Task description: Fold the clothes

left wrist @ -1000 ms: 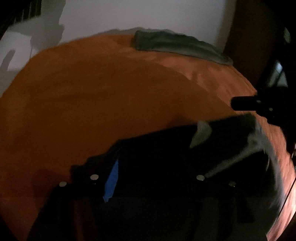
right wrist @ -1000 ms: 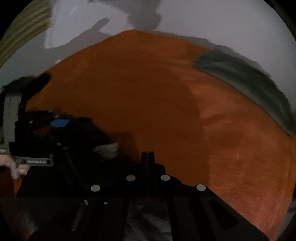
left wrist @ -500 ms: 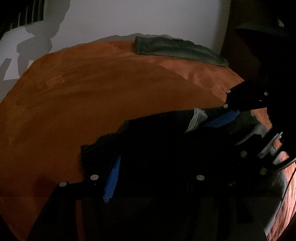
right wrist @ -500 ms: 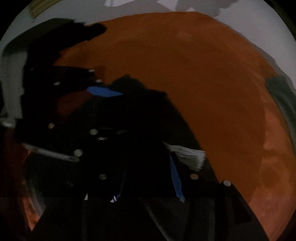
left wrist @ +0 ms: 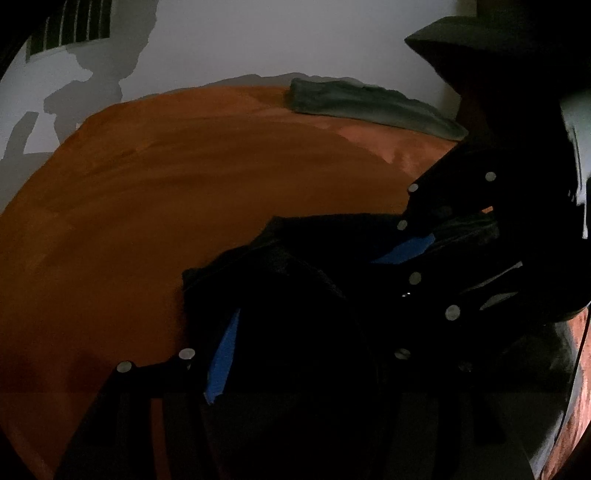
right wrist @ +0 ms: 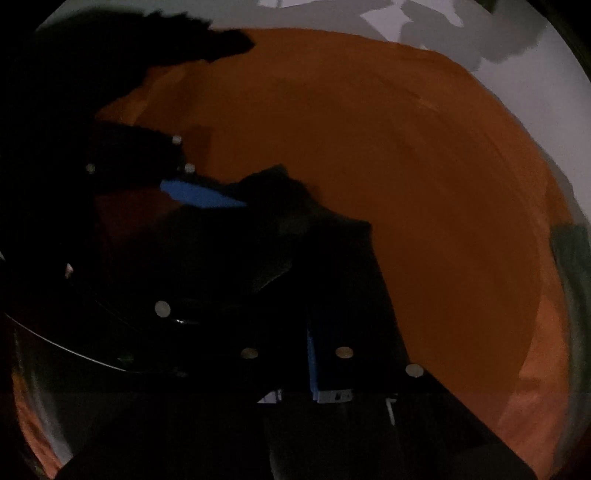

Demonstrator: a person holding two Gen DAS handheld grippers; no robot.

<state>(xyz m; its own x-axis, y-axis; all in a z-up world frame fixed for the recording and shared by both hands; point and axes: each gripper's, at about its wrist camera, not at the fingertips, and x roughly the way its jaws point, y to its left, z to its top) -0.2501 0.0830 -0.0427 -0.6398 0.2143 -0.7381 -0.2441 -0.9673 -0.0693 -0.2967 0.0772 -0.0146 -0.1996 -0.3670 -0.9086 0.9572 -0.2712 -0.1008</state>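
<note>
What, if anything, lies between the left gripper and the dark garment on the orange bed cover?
Nothing visible does. The dark garment lies directly between the left gripper fingers. The right gripper works the garment's far edge. The folded grey-green cloth sits far off.

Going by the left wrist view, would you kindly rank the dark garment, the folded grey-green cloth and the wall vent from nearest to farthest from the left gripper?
1. Dark garment, right at the left gripper.
2. Folded grey-green cloth, far edge of the orange cover, right of centre.
3. Wall vent, top left, beyond the cover.
</note>
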